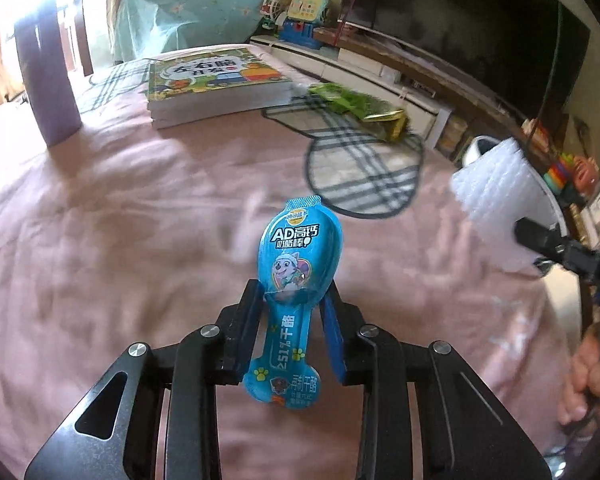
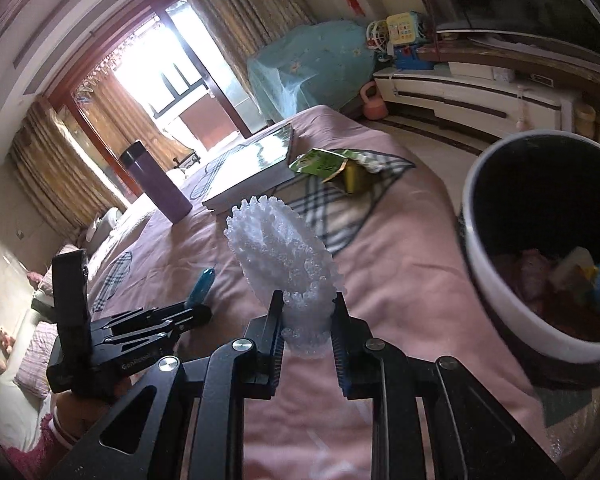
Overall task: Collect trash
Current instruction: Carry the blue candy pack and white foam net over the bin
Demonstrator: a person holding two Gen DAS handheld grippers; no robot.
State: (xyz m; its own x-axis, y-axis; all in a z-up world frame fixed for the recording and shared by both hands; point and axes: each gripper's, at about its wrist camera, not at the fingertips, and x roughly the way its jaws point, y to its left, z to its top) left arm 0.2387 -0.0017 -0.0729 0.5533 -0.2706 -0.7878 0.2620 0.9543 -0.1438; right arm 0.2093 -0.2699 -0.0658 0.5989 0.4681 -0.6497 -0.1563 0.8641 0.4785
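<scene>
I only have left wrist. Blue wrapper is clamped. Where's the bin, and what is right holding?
Observer: The bin stands at the bed's edge, to the right of the right gripper, opening towards it.
Operator: Bin empty?
Observer: No, scraps already lie at its bottom.
Operator: Right's load?
Observer: A white foam net sleeve, clamped at its lower end and standing upright.
Operator: Any trash left?
Observer: A green wrapper lies on the bed beside the book.

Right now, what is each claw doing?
Left gripper: closed on the blue snack wrapper.
Right gripper: closed on the white foam net.
</scene>
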